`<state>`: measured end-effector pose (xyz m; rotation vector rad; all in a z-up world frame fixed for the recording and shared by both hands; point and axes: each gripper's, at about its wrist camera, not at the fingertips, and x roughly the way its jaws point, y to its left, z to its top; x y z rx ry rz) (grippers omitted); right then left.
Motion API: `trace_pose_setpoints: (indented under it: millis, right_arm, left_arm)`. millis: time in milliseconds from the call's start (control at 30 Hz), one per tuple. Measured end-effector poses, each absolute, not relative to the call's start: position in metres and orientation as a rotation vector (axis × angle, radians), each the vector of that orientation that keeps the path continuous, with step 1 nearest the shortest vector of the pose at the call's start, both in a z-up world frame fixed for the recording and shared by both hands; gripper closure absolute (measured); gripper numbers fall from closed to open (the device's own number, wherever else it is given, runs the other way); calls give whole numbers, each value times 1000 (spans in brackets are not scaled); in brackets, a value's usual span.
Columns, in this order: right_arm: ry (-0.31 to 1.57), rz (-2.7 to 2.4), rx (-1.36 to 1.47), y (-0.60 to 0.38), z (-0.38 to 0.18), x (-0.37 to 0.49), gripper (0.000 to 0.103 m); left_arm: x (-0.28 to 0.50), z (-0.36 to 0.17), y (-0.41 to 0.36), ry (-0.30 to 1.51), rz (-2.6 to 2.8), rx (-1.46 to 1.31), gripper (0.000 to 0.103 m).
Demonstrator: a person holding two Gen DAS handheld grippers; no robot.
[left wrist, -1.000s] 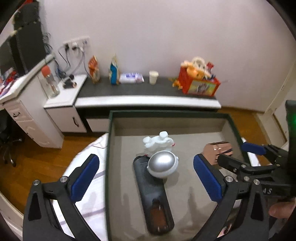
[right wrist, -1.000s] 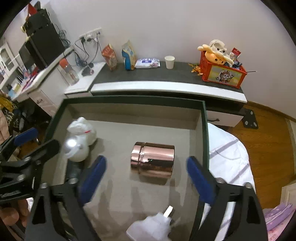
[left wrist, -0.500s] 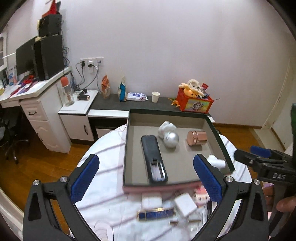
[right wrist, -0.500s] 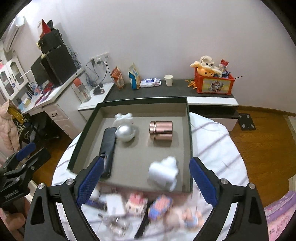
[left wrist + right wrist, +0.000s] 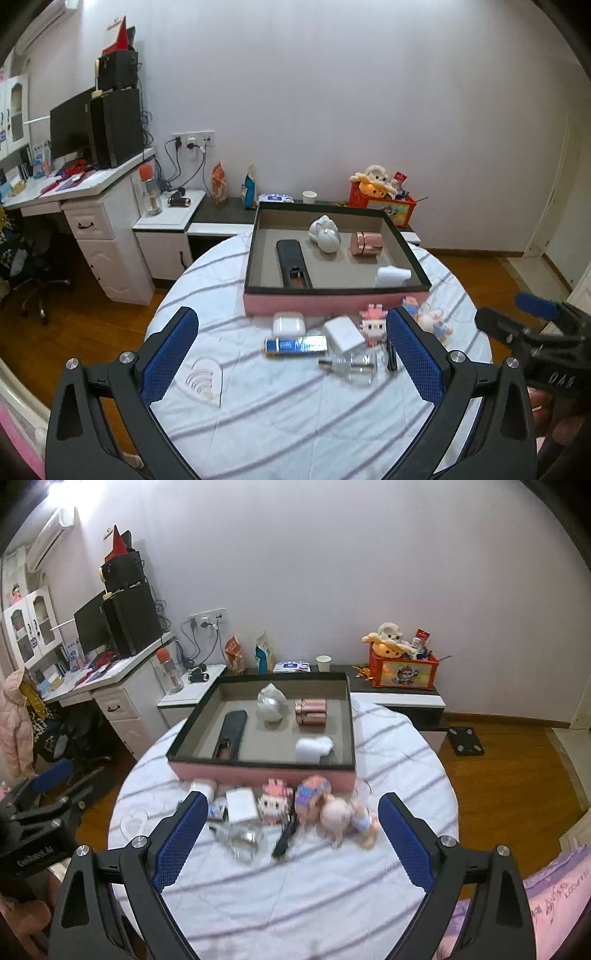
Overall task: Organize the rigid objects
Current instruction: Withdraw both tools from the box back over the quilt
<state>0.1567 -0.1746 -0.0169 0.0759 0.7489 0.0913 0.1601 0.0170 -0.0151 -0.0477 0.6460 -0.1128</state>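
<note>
The left gripper [image 5: 291,354] hangs with jaws wide apart and empty above the table [image 5: 295,413]. The pink box [image 5: 334,302] holds a black remote [image 5: 291,260], a silver ball [image 5: 329,240] and a copper can [image 5: 365,243]. The right gripper [image 5: 291,834] is also wide open, holding nothing.

Bare surface [image 5: 314,897] nearest; clutter row [image 5: 280,808] blocks front wall of box [image 5: 258,773]; box middle open.

Dim indoor light, fisheye-bent edges, tabletop clutter seemingly motion-blurred
</note>
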Motion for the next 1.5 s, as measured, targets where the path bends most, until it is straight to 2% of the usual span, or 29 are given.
trace_pose_setpoints:
  millis: [433,1500]
  right_arm:
    - [792,78,84,-173,-41,120,8]
    - [803,61,85,-174,-43,123,8]
  left_arm:
    - [124,-27,23,669,-88,-51,0]
    - [134,-45,21,716,-81,-61,0]
